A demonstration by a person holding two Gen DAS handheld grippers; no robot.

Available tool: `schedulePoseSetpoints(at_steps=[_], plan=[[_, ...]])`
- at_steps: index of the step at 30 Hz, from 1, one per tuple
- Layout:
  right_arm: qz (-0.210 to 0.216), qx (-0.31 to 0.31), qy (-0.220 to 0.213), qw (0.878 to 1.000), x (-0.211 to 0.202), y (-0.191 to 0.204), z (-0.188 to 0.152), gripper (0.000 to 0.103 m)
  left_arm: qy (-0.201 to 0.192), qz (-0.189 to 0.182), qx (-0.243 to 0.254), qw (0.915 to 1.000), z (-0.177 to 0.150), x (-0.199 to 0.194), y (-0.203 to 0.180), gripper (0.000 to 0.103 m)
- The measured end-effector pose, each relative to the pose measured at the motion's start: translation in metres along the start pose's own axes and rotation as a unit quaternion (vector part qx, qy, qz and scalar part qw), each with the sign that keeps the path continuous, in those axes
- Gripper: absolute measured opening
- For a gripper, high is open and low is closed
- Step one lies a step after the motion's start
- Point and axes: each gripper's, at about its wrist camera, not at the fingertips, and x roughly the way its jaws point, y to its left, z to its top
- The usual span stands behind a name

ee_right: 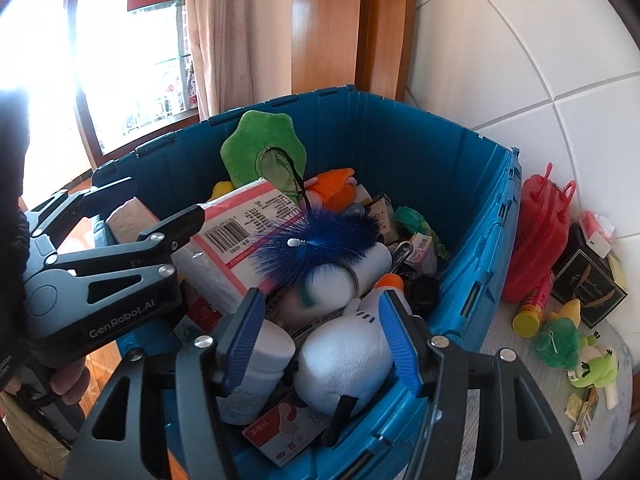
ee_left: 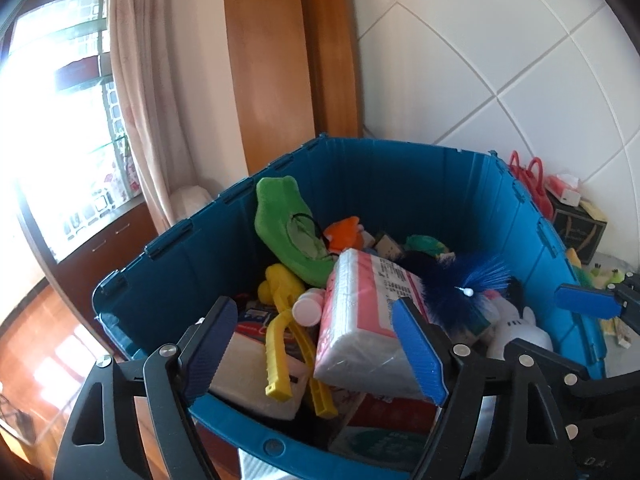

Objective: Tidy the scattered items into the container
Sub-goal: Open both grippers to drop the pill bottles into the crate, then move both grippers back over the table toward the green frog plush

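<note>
The blue container (ee_left: pixel 380 176) (ee_right: pixel 432 148) is piled with toys and packs. My left gripper (ee_left: pixel 316 348) hangs over its near edge, open. A white-and-pink tissue pack (ee_left: pixel 360 312) (ee_right: pixel 240 236) lies between its fingers on the pile, with only the right pad at its edge. My right gripper (ee_right: pixel 320 344) is open above a white plush toy (ee_right: pixel 344 360), clear of it on the left side. A blue bristly brush (ee_right: pixel 320 244) (ee_left: pixel 468 284) rests on the heap. In the right wrist view the left gripper (ee_right: pixel 160 204) reaches in from the left.
Outside the container, on the right, lie a red bag (ee_right: pixel 540 236), a black box (ee_right: pixel 588 292), a yellow-capped red tube (ee_right: pixel 532 312), green plush toys (ee_right: pixel 560 340) and small boxes (ee_right: pixel 582 416). A tiled wall (ee_right: pixel 520 60) stands behind. A hand (ee_right: pixel 68 384) holds the left gripper.
</note>
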Motion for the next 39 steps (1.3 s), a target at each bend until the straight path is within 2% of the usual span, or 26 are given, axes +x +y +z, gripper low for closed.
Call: schedulePoseSetpoints(at_steps=[2,4,7,18,26,32,36,39], plan=[[-0.002,0.003,-0.011,1.0,-0.008,-0.003,-0.003,0.08,-0.004,-0.002,-0.003,1.0,-0.001,-0.006,-0.001,0.082],[-0.005,0.01,-0.025,1.0,-0.02,-0.007,-0.007,0.085,-0.008,-0.006,-0.004,0.9999,-0.001,-0.012,-0.003,0.082],[-0.019,0.02,-0.045,0.999,-0.036,-0.016,-0.011,0.101,-0.017,-0.014,-0.002,0.9998,0.0,-0.021,-0.011,0.083],[-0.077,0.078,-0.098,0.989,-0.094,-0.061,-0.042,0.103,-0.056,-0.082,0.024,0.9948,0.007,-0.059,-0.068,0.086],[-0.138,0.131,-0.114,0.975,-0.131,-0.104,-0.076,0.103,-0.073,-0.147,0.059,0.9846,0.011,-0.083,-0.134,0.087],[-0.191,0.193,-0.107,0.956,-0.159,-0.161,-0.119,0.103,-0.077,-0.202,0.1,0.9713,0.01,-0.099,-0.206,0.087],[-0.218,0.231,-0.1,0.943,-0.18,-0.207,-0.153,0.103,-0.058,-0.226,0.129,0.9638,0.001,-0.098,-0.273,0.088],[-0.234,0.252,-0.094,0.934,-0.195,-0.247,-0.18,0.103,-0.042,-0.236,0.137,0.9612,-0.008,-0.095,-0.323,0.088]])
